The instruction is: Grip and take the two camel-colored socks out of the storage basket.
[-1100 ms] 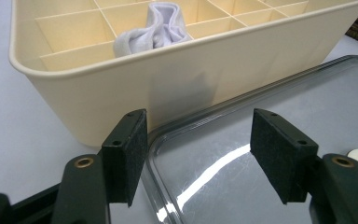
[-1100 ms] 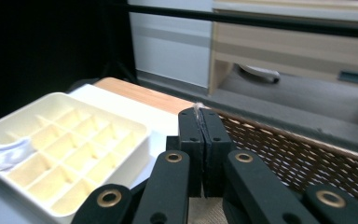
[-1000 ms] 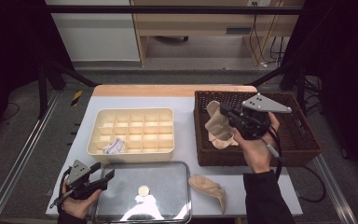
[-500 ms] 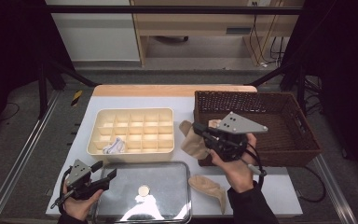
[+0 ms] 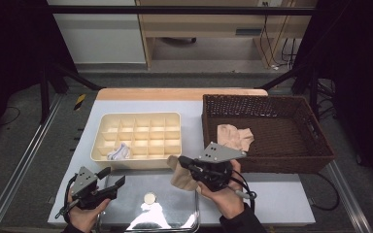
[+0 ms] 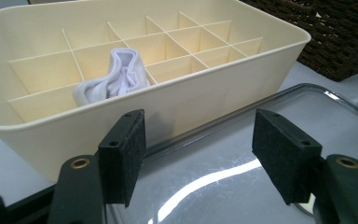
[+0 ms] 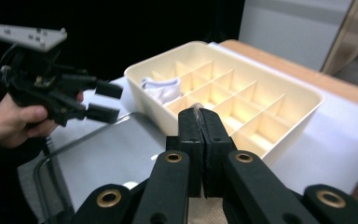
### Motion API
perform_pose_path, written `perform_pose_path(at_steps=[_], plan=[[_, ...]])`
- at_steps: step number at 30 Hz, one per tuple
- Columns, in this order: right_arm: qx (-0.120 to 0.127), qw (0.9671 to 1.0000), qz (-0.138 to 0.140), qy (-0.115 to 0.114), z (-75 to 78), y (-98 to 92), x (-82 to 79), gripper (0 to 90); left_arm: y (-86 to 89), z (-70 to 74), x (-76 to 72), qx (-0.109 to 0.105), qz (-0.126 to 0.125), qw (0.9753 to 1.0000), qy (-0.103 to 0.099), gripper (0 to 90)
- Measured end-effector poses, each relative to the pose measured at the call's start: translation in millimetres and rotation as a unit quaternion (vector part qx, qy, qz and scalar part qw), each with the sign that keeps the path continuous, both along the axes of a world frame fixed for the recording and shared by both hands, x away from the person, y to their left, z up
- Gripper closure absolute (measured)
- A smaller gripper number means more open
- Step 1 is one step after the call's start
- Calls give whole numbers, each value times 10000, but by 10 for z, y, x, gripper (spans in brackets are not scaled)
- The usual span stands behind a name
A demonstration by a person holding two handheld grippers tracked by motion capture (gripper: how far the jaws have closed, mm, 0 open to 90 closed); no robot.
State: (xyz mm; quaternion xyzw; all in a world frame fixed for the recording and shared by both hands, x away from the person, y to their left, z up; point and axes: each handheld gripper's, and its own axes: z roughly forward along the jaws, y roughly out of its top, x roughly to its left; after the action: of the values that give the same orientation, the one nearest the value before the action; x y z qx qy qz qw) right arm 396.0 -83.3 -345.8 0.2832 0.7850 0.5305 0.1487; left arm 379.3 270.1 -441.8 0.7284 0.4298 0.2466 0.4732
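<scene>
Beige sock (image 5: pixel 183 175), soft and limp, pinched in closed right gripper (image 5: pixel 183 163) beside cream plastic divided box (image 5: pixel 137 116), left gripper (image 6: pixel 198 156) jaws apart, empty, over glossy tray (image 5: pixel 175 206), woven brown basket (image 5: pixel 320 160)

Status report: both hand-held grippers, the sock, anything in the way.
Right hand-held gripper shut on beige sock, above metal tray edge. Left hand-held gripper open, empty. Divided box ahead, white sock in one compartment; path clear.
</scene>
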Motion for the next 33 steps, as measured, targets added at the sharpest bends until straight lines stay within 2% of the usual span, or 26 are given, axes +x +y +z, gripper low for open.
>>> perform_pose_path(at_steps=[5, 13, 19, 24, 27, 33], plan=[[-166, 9994, 145, 275, -219, 124, -18, 893, -32, 19, -13, -62, -23, 10000, -26, 347], [-361, 9967, 223, 685, -575, 268, 19, 892, -132, 32, -23, -16, -111, 9999, -61, 346], [-579, 9942, 98, 902, -816, 355, 89, 885, -191, 31, -33, 30, -188, 9998, -58, 347], [-919, 9907, -59, 997, -973, 439, 168, 839, -225, 30, -42, 67, -256, 9996, -50, 354], [-1004, 9900, -69, 988, -1025, 470, 185, 784, -242, 32, -52, 101, -311, 9995, -33, 362], [-723, 9945, -150, 738, -892, 335, 138, 696, -274, 49, -74, 146, -433, 9990, 5, 377]])
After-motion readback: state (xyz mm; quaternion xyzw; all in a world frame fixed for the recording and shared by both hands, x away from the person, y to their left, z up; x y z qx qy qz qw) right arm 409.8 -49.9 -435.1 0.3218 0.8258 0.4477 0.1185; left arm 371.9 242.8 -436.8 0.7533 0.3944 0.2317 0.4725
